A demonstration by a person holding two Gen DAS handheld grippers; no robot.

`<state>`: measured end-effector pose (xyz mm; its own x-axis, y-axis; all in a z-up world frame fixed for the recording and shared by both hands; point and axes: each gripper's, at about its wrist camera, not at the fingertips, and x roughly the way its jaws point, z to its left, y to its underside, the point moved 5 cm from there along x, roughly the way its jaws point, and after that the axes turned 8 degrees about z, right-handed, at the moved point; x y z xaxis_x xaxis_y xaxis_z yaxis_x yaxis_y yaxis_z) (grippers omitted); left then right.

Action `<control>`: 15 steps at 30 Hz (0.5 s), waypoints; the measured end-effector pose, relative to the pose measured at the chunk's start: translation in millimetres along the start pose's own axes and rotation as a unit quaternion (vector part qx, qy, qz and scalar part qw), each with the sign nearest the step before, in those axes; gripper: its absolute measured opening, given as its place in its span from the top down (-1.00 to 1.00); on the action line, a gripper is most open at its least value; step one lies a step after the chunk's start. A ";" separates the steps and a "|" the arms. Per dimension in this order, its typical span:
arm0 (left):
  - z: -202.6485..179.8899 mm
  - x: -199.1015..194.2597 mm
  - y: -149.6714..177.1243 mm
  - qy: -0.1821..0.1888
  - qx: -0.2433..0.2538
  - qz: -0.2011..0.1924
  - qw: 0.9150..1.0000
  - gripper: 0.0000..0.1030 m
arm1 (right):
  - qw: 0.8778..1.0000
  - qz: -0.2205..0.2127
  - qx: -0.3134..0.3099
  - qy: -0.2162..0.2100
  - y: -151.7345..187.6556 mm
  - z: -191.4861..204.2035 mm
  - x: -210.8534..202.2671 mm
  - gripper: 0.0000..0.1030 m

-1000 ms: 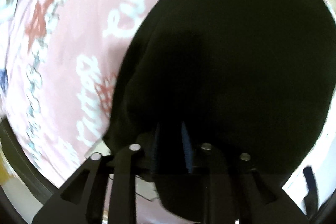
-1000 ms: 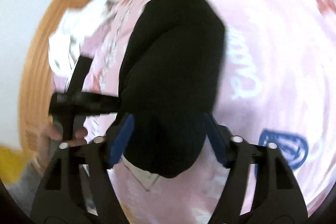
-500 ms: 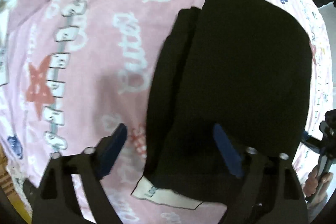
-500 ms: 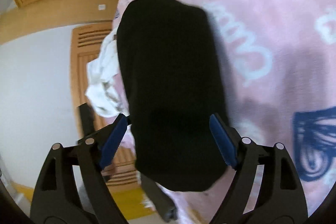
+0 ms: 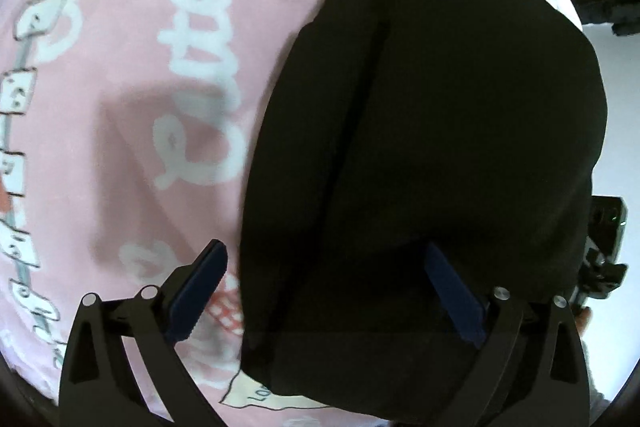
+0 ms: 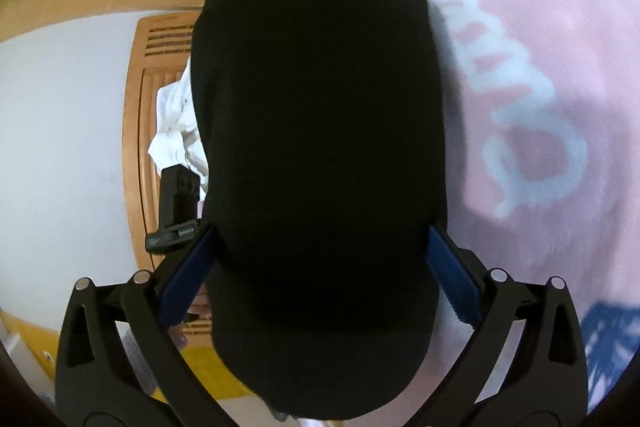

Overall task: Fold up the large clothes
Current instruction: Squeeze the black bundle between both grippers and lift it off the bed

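Observation:
A folded black garment (image 5: 440, 147) lies in thick layers on a pink blanket (image 5: 120, 107) with white lettering. My left gripper (image 5: 325, 247) points down over its near end with the jaws opening. The left pad stands clear of the cloth and the right pad sits above it. In the right wrist view the same black garment (image 6: 320, 127) fills the middle. My right gripper (image 6: 320, 233) straddles its near end, jaws opening wide, a blue pad beside each edge of the cloth. Neither gripper pinches the cloth.
A heap of white clothes (image 6: 176, 123) lies beyond the garment near a wooden panel (image 6: 136, 131) and a white wall. The left gripper's body (image 6: 176, 203) shows past the garment's left edge. The blanket's edge and a yellow surface (image 6: 200, 367) are at lower left.
Both grippers have let go of the black garment and spread their jaws wide. They came down with it, and it now rests folded on the blanket.

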<state>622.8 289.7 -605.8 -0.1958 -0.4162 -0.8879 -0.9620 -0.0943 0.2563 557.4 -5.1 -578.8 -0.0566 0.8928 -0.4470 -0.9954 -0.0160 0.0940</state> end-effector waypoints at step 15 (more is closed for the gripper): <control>31.0 43.5 10.7 0.219 0.008 -0.024 0.975 -0.88 | 0.996 -0.019 -0.017 -0.081 -6.4 -13.8 21.0 -0.92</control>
<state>598.0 298.6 -653.5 -0.0545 -0.7589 -0.6489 -0.9717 -0.1093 0.2095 561.5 7.6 -601.1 -0.0079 0.9537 -0.3007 -0.9988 0.0071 0.0487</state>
